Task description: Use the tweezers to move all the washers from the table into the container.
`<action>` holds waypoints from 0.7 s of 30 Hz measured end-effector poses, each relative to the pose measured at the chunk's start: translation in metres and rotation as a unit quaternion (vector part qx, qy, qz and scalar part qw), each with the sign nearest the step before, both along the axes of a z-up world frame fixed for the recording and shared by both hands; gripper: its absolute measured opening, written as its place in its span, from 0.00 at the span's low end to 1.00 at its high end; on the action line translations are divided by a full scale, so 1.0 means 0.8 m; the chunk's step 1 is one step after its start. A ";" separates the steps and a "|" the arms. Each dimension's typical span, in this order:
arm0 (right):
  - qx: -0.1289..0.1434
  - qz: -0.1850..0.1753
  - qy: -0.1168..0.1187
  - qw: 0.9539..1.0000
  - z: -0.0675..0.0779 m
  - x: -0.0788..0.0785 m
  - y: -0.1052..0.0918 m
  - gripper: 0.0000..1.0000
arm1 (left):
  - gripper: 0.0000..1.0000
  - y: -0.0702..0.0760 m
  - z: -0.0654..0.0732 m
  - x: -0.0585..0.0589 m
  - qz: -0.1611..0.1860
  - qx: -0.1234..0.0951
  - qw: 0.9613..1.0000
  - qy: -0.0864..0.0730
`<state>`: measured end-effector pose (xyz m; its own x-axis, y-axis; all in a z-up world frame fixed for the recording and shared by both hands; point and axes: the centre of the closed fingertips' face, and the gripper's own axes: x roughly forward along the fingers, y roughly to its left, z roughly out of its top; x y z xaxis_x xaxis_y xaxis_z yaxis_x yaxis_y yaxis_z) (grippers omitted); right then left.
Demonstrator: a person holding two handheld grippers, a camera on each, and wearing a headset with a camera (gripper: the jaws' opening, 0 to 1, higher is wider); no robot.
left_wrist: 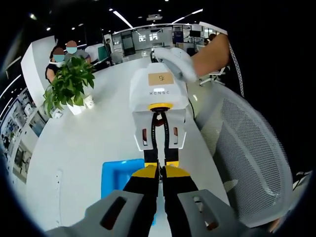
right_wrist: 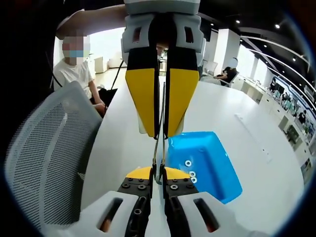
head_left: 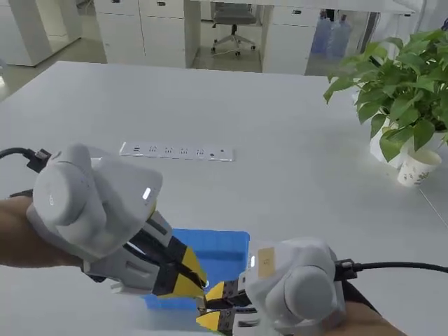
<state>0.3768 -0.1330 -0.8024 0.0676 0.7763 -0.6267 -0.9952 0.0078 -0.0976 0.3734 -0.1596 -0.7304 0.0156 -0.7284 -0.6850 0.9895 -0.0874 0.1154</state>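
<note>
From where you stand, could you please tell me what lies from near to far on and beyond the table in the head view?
blue container → power strip → office chair

Bright, even overhead light — soft shadows, fisheye bending at edges.

The left gripper (head_left: 198, 282) is a rounded pale grey plastic shell with a small white light (head_left: 147, 194) on its side, black jaws faced with yellow pads (head_left: 187, 264), and a black cable (head_left: 21, 155) at its rear. The right gripper (head_left: 213, 306) has the same grey shell and yellow-faced jaws, a tan square sticker (head_left: 266, 261) marked with a 5, and a second black cable (head_left: 399, 266). Small black screws (right_wrist: 129, 186) dot its jaw mounts.
</note>
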 end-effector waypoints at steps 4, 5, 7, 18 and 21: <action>-0.001 0.002 -0.006 1.000 0.002 0.009 0.000 0.08 | 0.05 -0.001 0.002 0.007 0.002 -0.001 1.000 -0.003; -0.002 0.002 -0.007 1.000 0.003 0.012 0.000 0.08 | 0.05 -0.001 0.003 0.009 0.003 -0.001 1.000 -0.003; -0.002 0.003 -0.010 1.000 0.004 0.016 -0.001 0.08 | 0.05 -0.001 0.004 0.012 0.004 -0.002 1.000 -0.004; -0.004 0.005 -0.019 1.000 0.006 0.043 0.003 0.08 | 0.05 0.003 0.006 0.039 0.019 -0.004 1.000 -0.011; -0.002 0.003 -0.019 1.000 0.005 0.051 0.004 0.08 | 0.05 0.003 0.005 0.046 0.023 -0.006 1.000 -0.013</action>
